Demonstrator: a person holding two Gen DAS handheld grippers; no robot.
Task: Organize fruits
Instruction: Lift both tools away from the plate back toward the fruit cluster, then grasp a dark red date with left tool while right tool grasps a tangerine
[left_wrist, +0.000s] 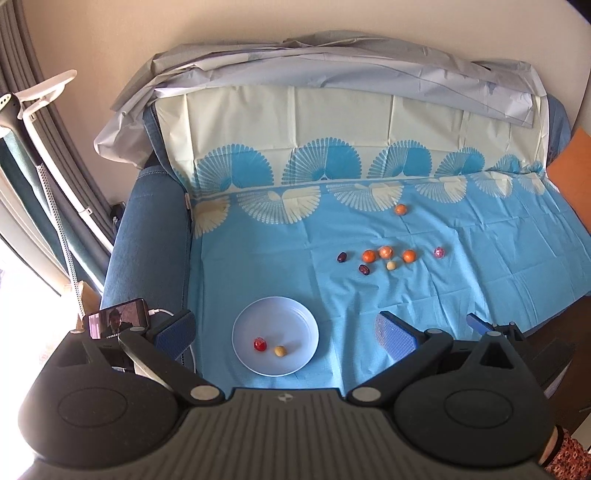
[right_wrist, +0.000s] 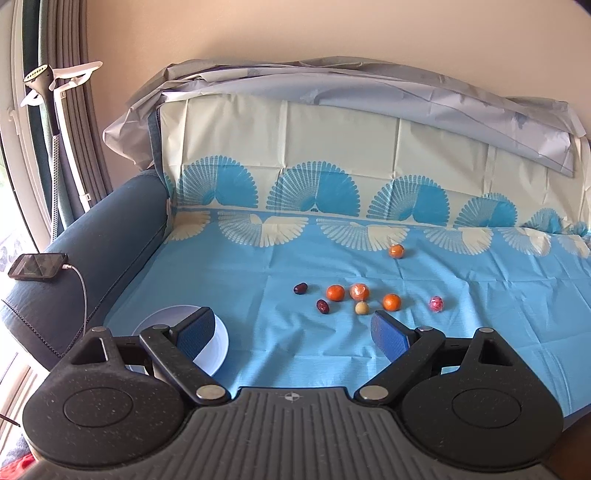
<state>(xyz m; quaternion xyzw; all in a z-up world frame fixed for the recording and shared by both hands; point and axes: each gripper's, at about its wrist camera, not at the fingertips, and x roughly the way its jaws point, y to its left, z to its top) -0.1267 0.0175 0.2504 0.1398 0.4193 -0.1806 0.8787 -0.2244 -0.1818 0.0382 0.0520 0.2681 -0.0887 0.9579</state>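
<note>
A pale blue plate (left_wrist: 291, 314) lies on the blue cloth of a sofa seat, holding a red fruit (left_wrist: 260, 344) and a small yellow fruit (left_wrist: 280, 351). My left gripper (left_wrist: 284, 332) hovers open above the plate, nothing between its pads. Farther back lie several loose fruits: oranges (left_wrist: 368, 256), two dark dates (left_wrist: 342, 257), a pale round fruit (left_wrist: 391, 265), a pink one (left_wrist: 439, 252), and a lone orange (left_wrist: 400, 209). My right gripper (right_wrist: 293, 330) stands open and empty, short of the fruit cluster (right_wrist: 360, 295); the plate (right_wrist: 216, 354) shows partly behind its left finger.
A phone (left_wrist: 116, 323) on a white cable rests on the sofa's left armrest (right_wrist: 92, 236). A garment steamer stand (left_wrist: 37, 110) and curtains are at the far left. Crumpled grey plastic sheeting (left_wrist: 332, 70) covers the backrest. An orange panel (left_wrist: 572, 170) is at the right.
</note>
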